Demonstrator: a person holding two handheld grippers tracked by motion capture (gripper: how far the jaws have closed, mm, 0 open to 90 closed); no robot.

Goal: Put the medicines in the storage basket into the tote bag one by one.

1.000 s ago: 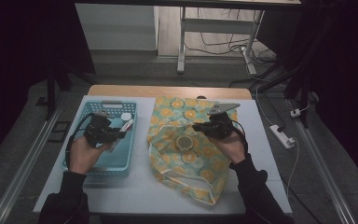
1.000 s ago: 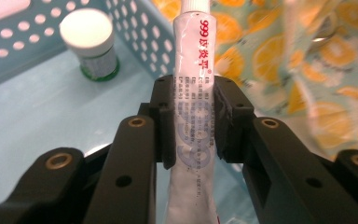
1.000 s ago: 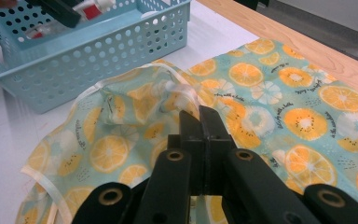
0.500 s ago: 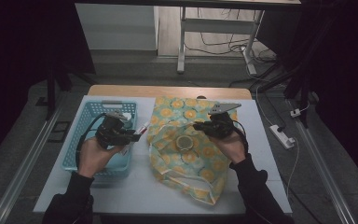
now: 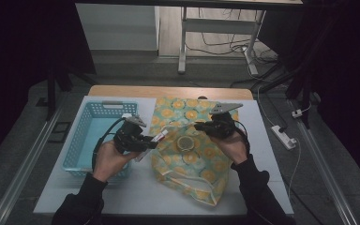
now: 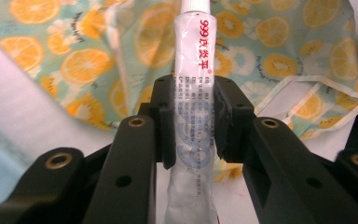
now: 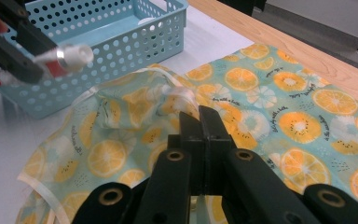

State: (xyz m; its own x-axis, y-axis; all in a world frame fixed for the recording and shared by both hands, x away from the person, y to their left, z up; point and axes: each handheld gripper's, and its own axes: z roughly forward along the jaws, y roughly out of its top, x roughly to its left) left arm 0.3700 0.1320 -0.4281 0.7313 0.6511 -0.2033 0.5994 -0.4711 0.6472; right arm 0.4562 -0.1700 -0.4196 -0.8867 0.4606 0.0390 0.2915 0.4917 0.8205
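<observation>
My left gripper (image 5: 149, 144) is shut on a white tube with red print (image 5: 156, 138), cap end pointing toward the orange-print cloth bag (image 5: 187, 164). In the left gripper view the tube (image 6: 193, 93) runs upright between the pads of my left gripper (image 6: 193, 119), over the bag (image 6: 270, 42). My right gripper (image 5: 201, 125) is shut on the bag's upper edge and holds it raised. In the right gripper view its jaws (image 7: 200, 121) are pressed together on the fabric (image 7: 135, 107), with the tube's cap (image 7: 72, 53) to the left.
A light blue perforated basket (image 5: 88, 123) stands at the left of the white table top (image 5: 136, 192). A round object (image 5: 185, 143) sits at the bag's middle. A power strip (image 5: 285, 137) lies on the floor to the right.
My left gripper has carried the tube to the right, from above the basket to the bag's left edge. My right gripper has stayed in place on the bag.
</observation>
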